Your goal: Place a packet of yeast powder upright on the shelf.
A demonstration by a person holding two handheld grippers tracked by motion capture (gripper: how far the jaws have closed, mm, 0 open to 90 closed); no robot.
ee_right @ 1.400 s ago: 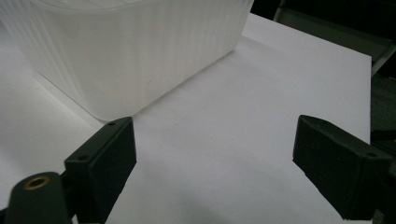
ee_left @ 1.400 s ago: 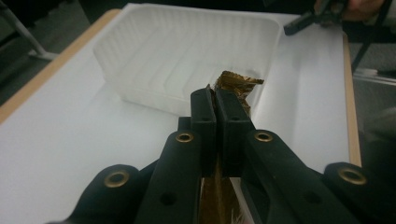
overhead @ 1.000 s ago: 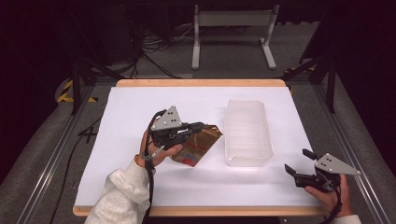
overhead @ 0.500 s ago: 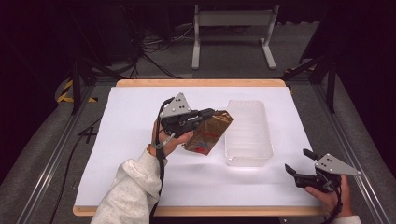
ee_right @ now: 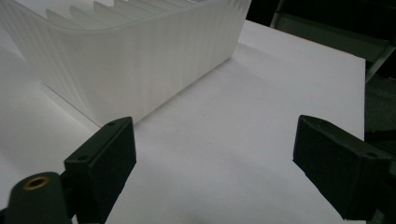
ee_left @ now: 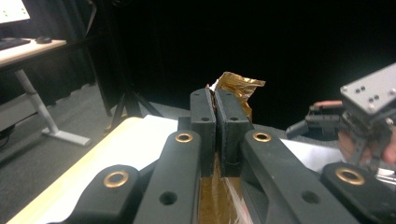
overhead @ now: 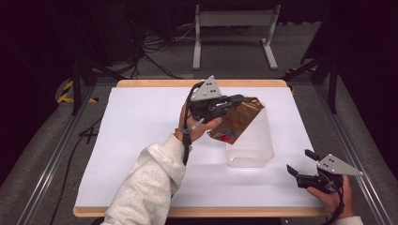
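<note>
The left gripper (overhead: 234,101) is raised above the middle of the table (overhead: 141,122), its jaws pinching the top edge of a golden foil packet (overhead: 237,122). The packet hangs tilted over the left rim of a clear plastic bin (overhead: 256,150) standing right of centre. Near the table's front right corner, the right gripper (overhead: 298,168) rests with its jaws spread wide, holding nothing.

Left gripper (overhead: 237,101) reaching out on an extended, sleeved forearm, its 2 jaws pressing together, right gripper (overhead: 300,163) resting low, jaws gaping wide
</note>
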